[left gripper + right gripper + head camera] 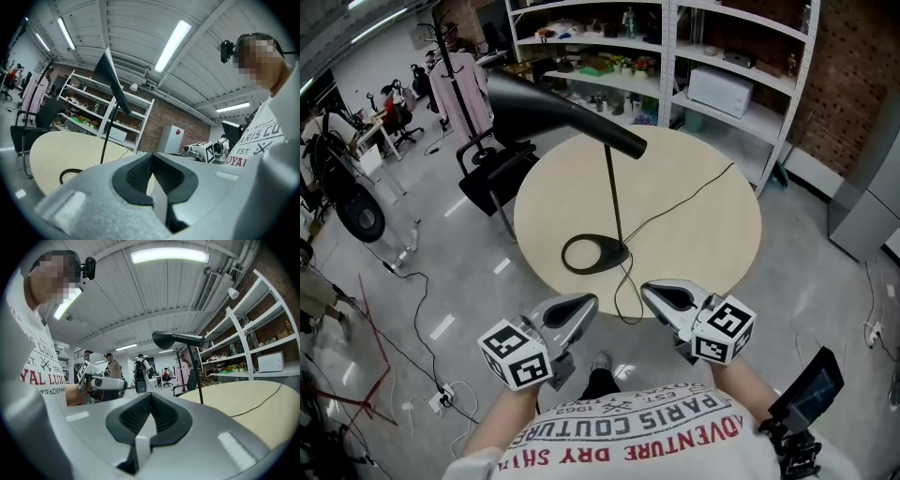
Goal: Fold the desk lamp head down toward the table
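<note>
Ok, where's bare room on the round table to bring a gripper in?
Free: the right side of the round beige table, between the thin black cord and the near rim; also left of the black lamp's ring base. Crowded: the near edge by the base, where the cord loops over.

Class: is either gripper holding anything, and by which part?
Nothing is held: the left gripper and right gripper are both shut and empty, clear of the desk lamp.
</note>
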`<control>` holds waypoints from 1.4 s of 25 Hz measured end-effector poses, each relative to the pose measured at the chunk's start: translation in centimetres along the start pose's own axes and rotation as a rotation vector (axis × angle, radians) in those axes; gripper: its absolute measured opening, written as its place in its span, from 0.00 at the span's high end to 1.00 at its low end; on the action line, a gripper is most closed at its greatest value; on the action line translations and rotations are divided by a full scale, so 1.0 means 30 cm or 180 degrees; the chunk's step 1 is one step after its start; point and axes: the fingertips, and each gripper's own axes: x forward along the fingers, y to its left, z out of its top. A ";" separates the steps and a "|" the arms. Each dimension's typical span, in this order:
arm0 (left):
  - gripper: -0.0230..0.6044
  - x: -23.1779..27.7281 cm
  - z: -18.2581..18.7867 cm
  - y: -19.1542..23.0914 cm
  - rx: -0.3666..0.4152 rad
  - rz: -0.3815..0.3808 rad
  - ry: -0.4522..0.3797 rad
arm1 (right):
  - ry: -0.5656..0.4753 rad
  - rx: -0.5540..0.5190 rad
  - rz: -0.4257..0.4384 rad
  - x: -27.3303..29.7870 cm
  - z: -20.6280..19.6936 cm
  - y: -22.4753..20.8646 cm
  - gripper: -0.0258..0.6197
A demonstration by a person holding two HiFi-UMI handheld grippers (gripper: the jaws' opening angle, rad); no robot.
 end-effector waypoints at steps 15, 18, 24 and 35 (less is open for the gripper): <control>0.96 0.050 0.184 0.347 0.0015 -0.0011 -0.0005 | 0.0074 -0.0409 -0.0314 0.331 0.133 -0.313 0.92; 0.96 0.053 0.216 0.389 0.0018 0.0024 -0.0007 | 0.0079 -0.0412 -0.0427 0.368 0.148 -0.363 0.91; 0.96 0.060 0.271 0.433 0.0095 0.0013 -0.0060 | -0.0008 -0.0528 -0.0790 0.413 0.179 -0.473 0.84; 0.88 0.003 0.469 0.476 0.0333 -0.0020 -0.0295 | 0.0097 -0.0618 -0.0975 0.510 0.148 -0.571 0.83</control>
